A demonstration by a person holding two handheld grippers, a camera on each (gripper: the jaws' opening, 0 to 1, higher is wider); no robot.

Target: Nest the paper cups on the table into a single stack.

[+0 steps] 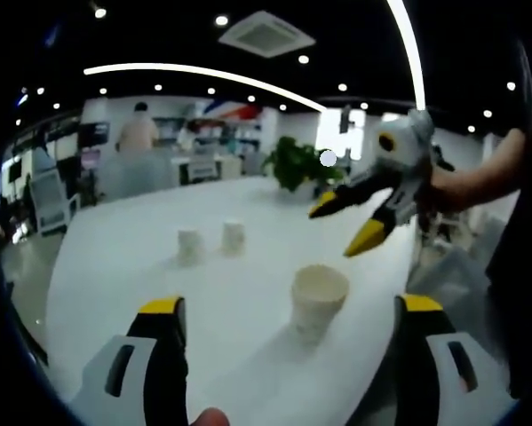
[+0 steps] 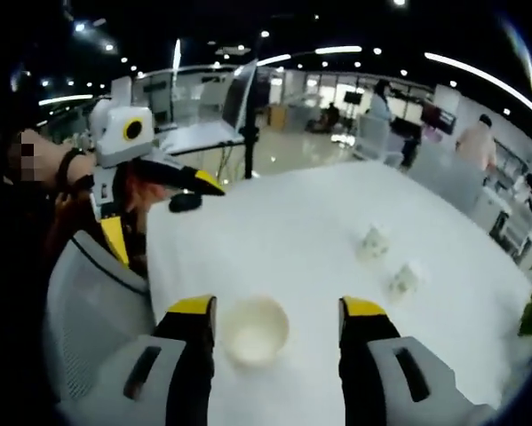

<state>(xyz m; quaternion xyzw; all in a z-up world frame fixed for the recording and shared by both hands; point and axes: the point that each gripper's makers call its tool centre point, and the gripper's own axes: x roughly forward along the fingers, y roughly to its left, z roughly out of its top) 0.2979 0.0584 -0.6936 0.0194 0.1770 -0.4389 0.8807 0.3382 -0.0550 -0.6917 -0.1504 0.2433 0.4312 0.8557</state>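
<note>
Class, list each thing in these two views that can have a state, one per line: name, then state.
Near paper cup: upright, mouth open, standing alone, not nested.
Two far paper cups: standing apart, side by side, unstacked.
Left hand-held gripper: open, holding nothing.
Right hand-held gripper: open, jaws either side of the near cup, not closed on it.
White table: carries three separate cups.

Open-plan office: white meeting table [image 1: 159,257], desks with monitors [image 1: 94,135], office chairs [image 2: 377,133], ceiling air-conditioning vent [image 1: 266,34], potted plant [image 1: 294,164]
</note>
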